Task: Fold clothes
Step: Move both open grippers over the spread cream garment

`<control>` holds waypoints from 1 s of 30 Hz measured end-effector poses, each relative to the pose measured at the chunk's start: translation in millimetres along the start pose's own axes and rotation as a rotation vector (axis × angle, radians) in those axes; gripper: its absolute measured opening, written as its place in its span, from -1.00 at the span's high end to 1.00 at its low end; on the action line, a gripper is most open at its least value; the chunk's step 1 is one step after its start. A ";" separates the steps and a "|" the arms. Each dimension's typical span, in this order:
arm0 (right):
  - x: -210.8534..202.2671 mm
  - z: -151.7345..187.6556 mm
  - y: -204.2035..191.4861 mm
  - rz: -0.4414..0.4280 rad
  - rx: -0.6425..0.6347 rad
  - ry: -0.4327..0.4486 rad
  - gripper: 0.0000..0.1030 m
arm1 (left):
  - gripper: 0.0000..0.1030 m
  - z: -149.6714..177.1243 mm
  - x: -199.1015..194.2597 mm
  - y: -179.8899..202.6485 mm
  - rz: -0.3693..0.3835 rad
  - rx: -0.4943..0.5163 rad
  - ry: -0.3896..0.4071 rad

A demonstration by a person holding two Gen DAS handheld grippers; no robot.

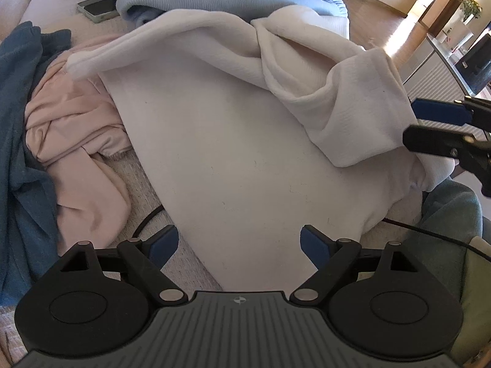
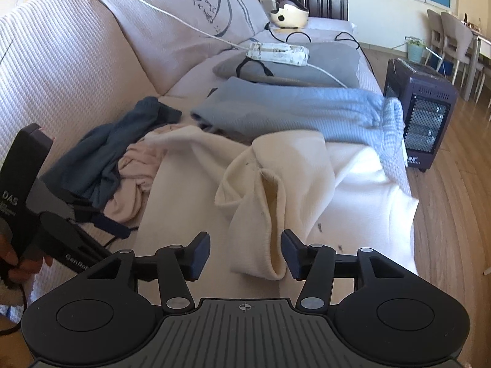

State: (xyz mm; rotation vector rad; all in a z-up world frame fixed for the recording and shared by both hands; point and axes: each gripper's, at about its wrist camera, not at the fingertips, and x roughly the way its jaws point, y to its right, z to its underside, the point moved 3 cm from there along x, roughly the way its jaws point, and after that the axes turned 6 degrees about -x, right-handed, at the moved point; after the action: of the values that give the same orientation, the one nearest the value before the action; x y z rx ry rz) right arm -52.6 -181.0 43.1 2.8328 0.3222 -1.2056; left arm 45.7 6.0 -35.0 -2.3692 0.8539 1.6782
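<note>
Left gripper (image 1: pixel 239 245): black linkage arms, silver pivot screws, blue pads on fingers (image 1: pixel 314 247), ribbed grey body with crosshair mark. Right gripper (image 2: pixel 245 253): same build. White "DAS", "GenRob" lettering on left gripper's housing.

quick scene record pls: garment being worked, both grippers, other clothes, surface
garment: white sweatshirt spread flat, one sleeve folded over its body
sleeve cuff: lies between the right gripper's fingers
left gripper: open, over the sweatshirt's lower edge, holding nothing
right gripper: open, not yet closed on the cuff
other clothes: pink garment, dark blue garment, light blue garment
surface: sofa
</note>
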 end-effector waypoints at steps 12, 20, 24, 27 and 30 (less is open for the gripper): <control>6.8 19.5 -9.1 -0.024 0.029 -0.037 -0.15 | -0.68 -0.7 2.3 7.8 0.010 0.007 -0.002; 3.5 23.8 -13.2 -0.028 0.008 -0.051 -0.15 | -0.69 0.6 -1.3 5.6 0.015 -0.001 0.007; -2.4 31.1 -14.5 -0.053 0.002 -0.070 -0.15 | -0.69 2.2 -6.6 3.3 0.024 -0.009 0.023; -8.8 39.1 -14.5 -0.074 -0.011 -0.091 -0.15 | -0.69 4.3 -11.6 0.4 0.033 -0.025 0.034; -12.8 45.3 -14.3 -0.091 -0.013 -0.107 -0.15 | -0.69 9.6 -12.3 0.6 0.040 -0.030 0.029</control>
State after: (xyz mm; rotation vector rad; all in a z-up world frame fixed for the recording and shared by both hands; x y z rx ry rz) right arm -96.2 -174.8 21.3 2.7566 0.4553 -1.3610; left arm 34.5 14.0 -27.4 -2.4181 0.8930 1.6869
